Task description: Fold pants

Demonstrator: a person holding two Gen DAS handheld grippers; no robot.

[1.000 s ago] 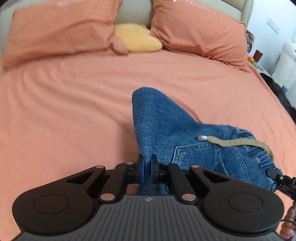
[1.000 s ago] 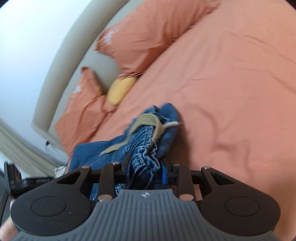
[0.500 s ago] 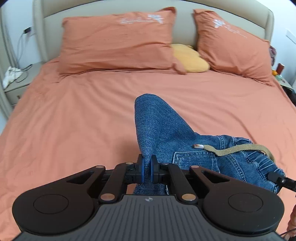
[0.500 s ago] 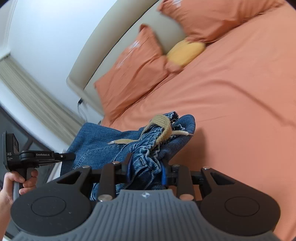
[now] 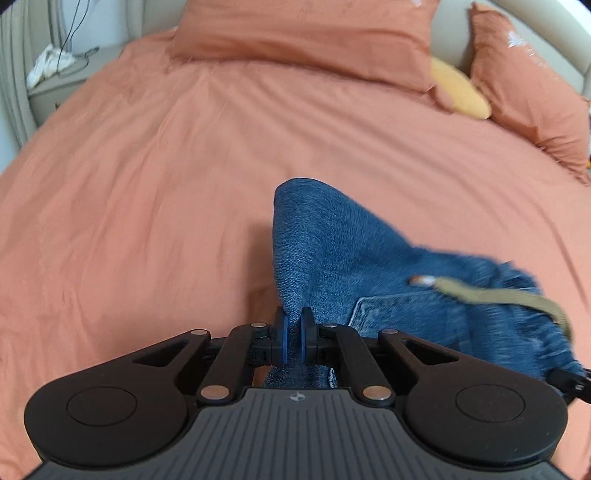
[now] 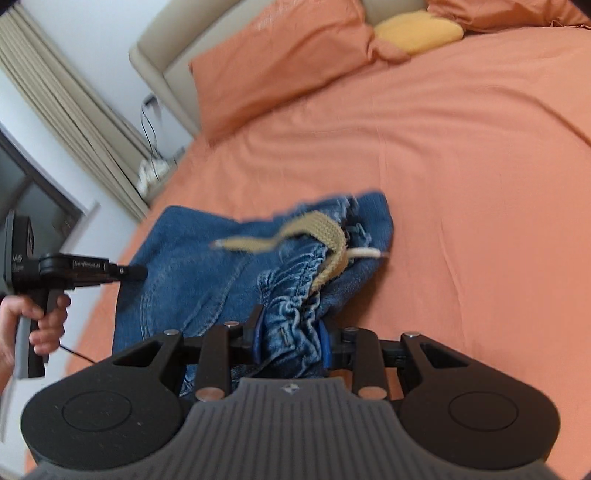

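Left gripper (image 5: 294,338) and right gripper (image 6: 291,341): black linkage, blue fingers (image 5: 283,338), ribbed grey housing, brass-coloured pins, thin cable.

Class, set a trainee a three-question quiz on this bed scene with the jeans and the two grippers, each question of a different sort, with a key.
1. True or false: the right gripper is shut on the gathered waistband of the jeans.
2. What colour is the small cushion between the pillows: A green, B yellow, C white?
3. Fill in: the left gripper pinches a fold of ____ fabric.

Key:
1. True; bunched denim fills its jaws.
2. B.
3. Denim; its jaws are closed on a thin fold of the jeans, above the orange bedsheet.
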